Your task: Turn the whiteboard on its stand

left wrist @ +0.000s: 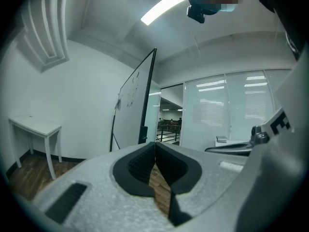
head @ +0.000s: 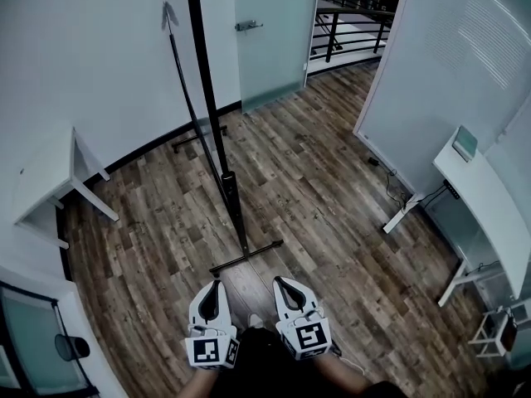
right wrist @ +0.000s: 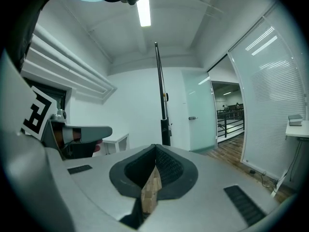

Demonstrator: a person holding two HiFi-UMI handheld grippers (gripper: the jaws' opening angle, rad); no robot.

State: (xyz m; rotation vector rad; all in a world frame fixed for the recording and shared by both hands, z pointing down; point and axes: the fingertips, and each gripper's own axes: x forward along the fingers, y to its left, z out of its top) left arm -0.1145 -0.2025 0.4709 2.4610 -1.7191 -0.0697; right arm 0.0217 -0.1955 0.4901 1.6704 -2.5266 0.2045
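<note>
Left tongs shut | right tongs shut | whiteboard upright, edge toward them

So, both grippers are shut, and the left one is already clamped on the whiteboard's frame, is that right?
Not quite: the left gripper is shut on nothing, short of the whiteboard, as the head view shows. The right gripper is shut too.

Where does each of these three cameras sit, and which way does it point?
Head view: on the person's head, facing steeply down at floor and whiteboard; left hand-held gripper and right hand-held gripper show.
Left gripper view: rides that gripper, facing the whiteboard along shut jaws.
Right gripper view: likewise, whiteboard edge-on.
Shared: all see the whiteboard.
</note>
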